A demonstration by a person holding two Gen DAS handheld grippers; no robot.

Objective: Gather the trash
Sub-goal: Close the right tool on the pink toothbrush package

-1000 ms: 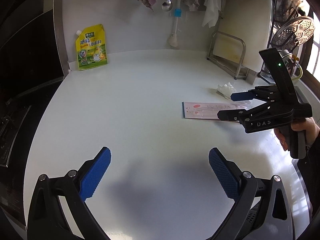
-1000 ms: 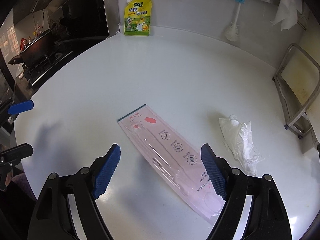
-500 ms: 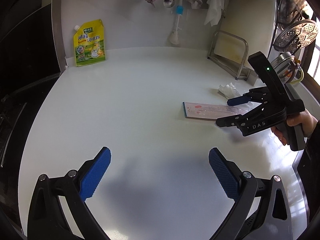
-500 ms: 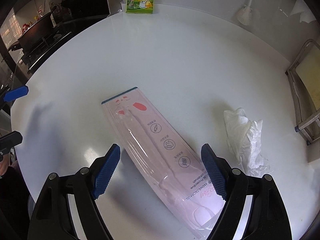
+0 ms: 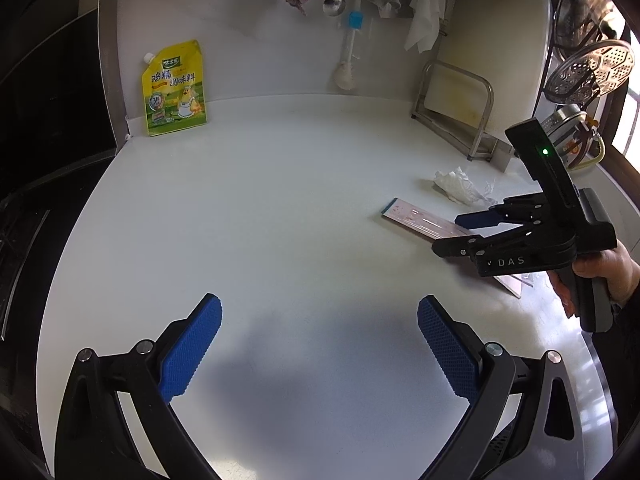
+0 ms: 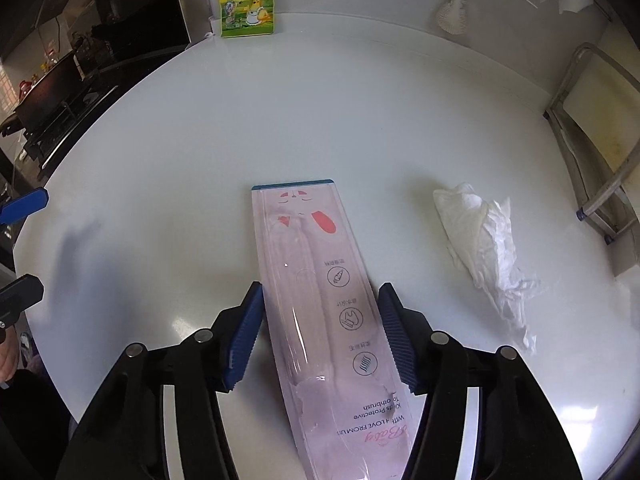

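Pads [image 6: 244,328] of the right gripper [image 6: 320,332] are sitting spread on either side of the pink toothbrush pack [image 6: 320,280], each blue face lying just beside a long edge; whether either is touching the pack I cannot tell. The pack is lying flat on the white counter [image 6: 280,120], its blue-edged end pointing away from the gripper and its printed end running back under the tool. Risk, in my judgement, is arising from that flatness: the pack is thin and its clear blister looks slick, so a squeeze across its width is likely to bow it or let it skid out from between the pads, and pads carried too high would be closing on nothing. A tilt of the tool could also be pressing one pad onto the pack's face and pinning it to the counter. The crumpled tissue [image 6: 480,240] is lying apart to the right of the pack, not touching it, and is waiting as a further item; a wide sweep could be brushing it aside. The left gripper [image 5: 320,344] is hovering over bare counter with its fingers spread wide, holding nothing and well apart from both items. The yellow pouch [image 5: 175,89] is standing against the back wall, clear of the work.
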